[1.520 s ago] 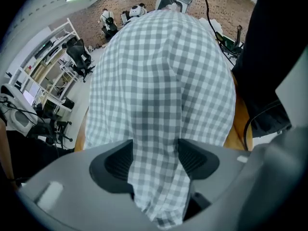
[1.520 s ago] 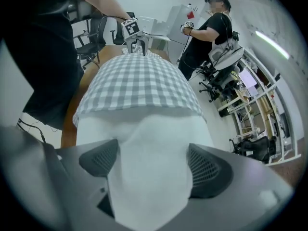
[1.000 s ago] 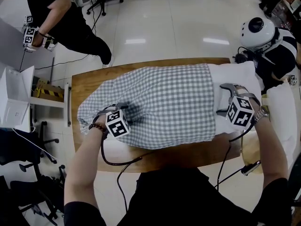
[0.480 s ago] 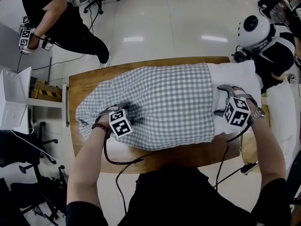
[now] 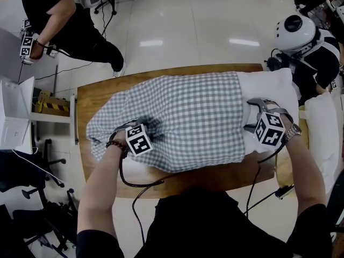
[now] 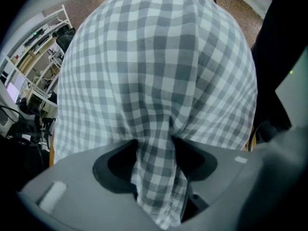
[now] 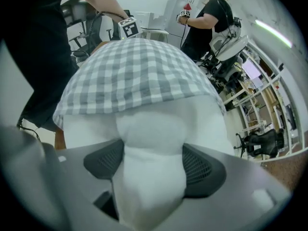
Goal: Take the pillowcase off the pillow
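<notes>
The wooden tabletop [image 5: 102, 98] carries the pillow [image 5: 271, 87], which lies along it from near the left edge to the right edge. The checked pillowcase [image 5: 188, 117] covers most of it. Only the white end shows, sticking out of the case's open mouth at the right edge.

The step in hand looks like the first pull: one side anchors the filling while the other draws the cover away. To do it well, the grip on the white end should stay firm and low. The pull on the cloth should run straight toward the left edge, along the pillow's length, so the case slides instead of bunching. It matters that the cloth grip has caught fabric alone and not the filling beneath, which cannot be judged here.

The left claw [image 6: 156, 160] has just been closing and pinches a raised fold of checked cloth near the left end, its pads partly apart around the fold. The right claw [image 7: 151, 170] has also just been closing and squeezes a bulge of bare white pillow, spread fairly wide around it
</notes>
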{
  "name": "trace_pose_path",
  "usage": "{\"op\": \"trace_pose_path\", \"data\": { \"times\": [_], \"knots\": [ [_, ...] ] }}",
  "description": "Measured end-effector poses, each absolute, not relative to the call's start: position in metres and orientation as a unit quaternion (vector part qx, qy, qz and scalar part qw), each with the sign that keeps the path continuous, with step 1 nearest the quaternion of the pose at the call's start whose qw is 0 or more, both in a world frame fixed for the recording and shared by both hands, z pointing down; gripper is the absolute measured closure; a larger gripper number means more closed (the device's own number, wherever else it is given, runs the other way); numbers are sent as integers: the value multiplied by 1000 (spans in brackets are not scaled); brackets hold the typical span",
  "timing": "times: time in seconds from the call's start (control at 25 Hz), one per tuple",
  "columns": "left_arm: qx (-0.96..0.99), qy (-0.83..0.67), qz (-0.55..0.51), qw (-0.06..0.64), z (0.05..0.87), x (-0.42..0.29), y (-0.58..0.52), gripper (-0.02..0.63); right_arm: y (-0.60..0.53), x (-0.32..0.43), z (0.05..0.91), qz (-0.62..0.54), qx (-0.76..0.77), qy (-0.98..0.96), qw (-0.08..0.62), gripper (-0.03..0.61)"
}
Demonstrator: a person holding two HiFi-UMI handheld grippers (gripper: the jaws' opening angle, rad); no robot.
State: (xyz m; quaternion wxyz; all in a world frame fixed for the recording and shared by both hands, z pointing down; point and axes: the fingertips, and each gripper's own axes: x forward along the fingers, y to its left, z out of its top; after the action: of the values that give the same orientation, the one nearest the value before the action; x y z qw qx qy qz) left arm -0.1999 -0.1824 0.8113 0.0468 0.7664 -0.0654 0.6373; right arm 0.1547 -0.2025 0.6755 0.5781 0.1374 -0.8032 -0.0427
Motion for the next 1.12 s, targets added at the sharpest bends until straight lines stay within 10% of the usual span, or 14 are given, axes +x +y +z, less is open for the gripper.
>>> {"op": "trace_pose_path", "data": {
  "times": [0.56, 1.12],
  "knots": [
    [760, -83, 643, 44, 797, -211, -185, 595, -202, 153, 660, -70, 160, -805, 567, 389],
    [742, -130, 656, 50, 775, -244, -175, 606, -192, 177, 623, -141, 202, -789, 563, 561]
  ]
}}
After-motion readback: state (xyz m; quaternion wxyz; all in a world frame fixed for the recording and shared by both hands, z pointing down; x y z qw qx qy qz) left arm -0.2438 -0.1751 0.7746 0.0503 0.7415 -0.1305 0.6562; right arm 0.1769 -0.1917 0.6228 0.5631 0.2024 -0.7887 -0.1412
